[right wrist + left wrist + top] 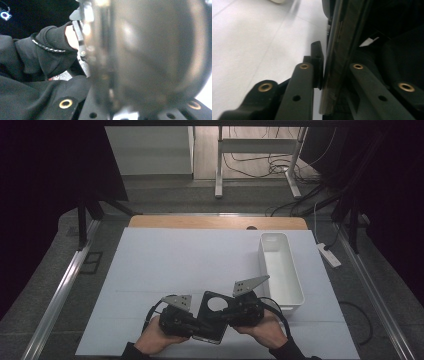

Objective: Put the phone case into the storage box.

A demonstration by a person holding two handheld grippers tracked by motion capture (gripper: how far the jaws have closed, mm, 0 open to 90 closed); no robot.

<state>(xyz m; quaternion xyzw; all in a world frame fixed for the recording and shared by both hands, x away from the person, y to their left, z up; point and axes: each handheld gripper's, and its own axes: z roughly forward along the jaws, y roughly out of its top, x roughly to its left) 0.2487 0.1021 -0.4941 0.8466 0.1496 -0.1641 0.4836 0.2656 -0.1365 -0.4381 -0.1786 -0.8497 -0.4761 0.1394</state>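
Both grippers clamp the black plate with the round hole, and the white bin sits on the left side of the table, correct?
Not quite: the white bin sits on the right side, as the high view shows. The left gripper and right gripper do both clamp the black plate.

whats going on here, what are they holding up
A person holds a flat black plate with a round hole between two hand-held tools above the white table cover. The left tool clamps its near edge, the right tool its other side. A white bin sits empty to the right.
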